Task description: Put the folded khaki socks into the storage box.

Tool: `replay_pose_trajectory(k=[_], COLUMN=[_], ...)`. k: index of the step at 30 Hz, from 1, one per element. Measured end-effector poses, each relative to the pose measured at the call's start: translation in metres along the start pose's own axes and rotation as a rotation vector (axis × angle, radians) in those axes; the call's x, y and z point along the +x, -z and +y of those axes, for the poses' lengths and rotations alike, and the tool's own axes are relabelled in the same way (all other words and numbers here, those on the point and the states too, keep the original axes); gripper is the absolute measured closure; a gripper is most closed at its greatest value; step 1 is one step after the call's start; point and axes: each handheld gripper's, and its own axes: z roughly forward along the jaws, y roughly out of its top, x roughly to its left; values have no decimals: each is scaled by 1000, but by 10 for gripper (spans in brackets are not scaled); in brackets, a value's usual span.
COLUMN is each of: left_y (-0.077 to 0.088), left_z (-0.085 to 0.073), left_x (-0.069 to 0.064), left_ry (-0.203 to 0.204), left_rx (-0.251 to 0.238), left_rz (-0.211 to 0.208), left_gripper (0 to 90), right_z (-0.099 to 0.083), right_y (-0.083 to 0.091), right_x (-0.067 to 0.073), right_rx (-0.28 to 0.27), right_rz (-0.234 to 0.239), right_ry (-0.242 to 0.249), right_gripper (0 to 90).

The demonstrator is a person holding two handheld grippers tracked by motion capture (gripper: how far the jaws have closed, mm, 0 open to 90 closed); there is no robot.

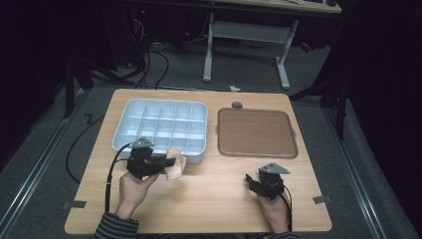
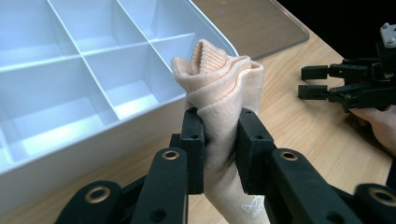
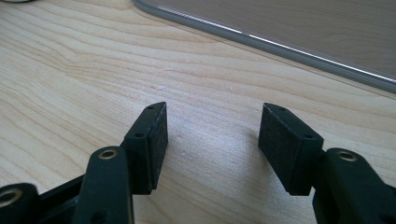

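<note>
A: Left gripper (image 2: pixel 219 140) status?
B: Jaws clamped on a peach sock (image 2: pixel 219 88), pinched mid-length. Ribbed cuff bunches above the pads; the rest hangs down between the jaws, with a small white logo near the bottom of the left gripper view.
A: Where is it relative to the white divided tray (image 1: pixel 127 112)?
B: Just off the tray's near-right corner, over bare table (image 1: pixel 214 199). In the high view the sock (image 1: pixel 175 168) sits beside the near wall, not in any compartment. Can't tell whether it touches the wall.
A: Tray contents?
B: The compartments I can see in the left gripper view look empty.
A: Right gripper (image 3: pixel 212 144)?
B: Jaws spread apart, nothing between them, bare wood below. Low over the table, well right of the tray, in front of the brown lid (image 1: pixel 256 132). Lid edge (image 3: pixel 280 46) runs across the top of its own view.
A: Lid versus tray?
B: Flat on the table, just right of the tray, small gap between them.
</note>
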Motion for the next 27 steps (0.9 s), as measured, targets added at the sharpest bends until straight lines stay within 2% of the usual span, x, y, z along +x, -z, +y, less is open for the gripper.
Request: replay_pose_trajectory(k=[6, 13, 17, 23, 27], left_y=[5, 5, 9, 6, 2], left_z=[4, 13, 20, 30, 31], left_x=[4, 10, 8, 13, 19], left_ry=[5, 15, -2, -15, -6], left_rx=[-3, -16, -23, 2, 5], left_rz=[4, -17, -12, 11, 4], left_gripper=[755, 755, 755, 754, 755], right_z=[0, 0, 0, 0, 0], right_y=[0, 0, 0, 0, 0], right_x=[0, 0, 0, 0, 0], right_rx=[0, 0, 0, 0, 0], right_rz=[0, -1, 0, 0, -1], right_ry=[1, 1, 3, 4, 4], right_gripper=[427, 425, 423, 421, 419])
